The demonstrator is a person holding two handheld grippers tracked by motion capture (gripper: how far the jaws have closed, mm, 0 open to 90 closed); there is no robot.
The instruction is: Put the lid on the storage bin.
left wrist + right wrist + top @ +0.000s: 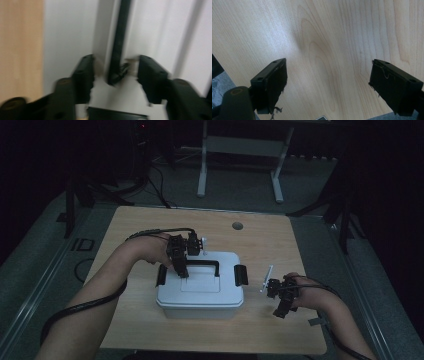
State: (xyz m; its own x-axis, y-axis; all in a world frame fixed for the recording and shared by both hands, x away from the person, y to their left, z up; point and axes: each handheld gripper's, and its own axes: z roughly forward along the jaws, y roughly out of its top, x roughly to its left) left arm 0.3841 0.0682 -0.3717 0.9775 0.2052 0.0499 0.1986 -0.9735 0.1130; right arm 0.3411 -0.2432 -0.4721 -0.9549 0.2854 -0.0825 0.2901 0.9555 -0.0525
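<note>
A white plastic box [200, 296] with a lid stands in the middle of the wooden table [150, 225]. A black carrying handle [202, 263] lies across the lid, and a black latch [240, 275] sits on each short side. My left gripper [181, 266] hangs over the handle's left end. In the left gripper view it [116, 72] is open, with the handle bar [119, 37] running between its jaws and a gap on both sides. My right gripper [281, 306] rests low to the right of the box. It [328, 82] is wide open over bare wood [319, 37].
A round cable hole [237, 226] sits near the table's far edge. Behind the table a white desk frame [202, 165] stands on the dark floor. The table's right edge [310, 285] lies close to my right hand. Cables trail from both grippers.
</note>
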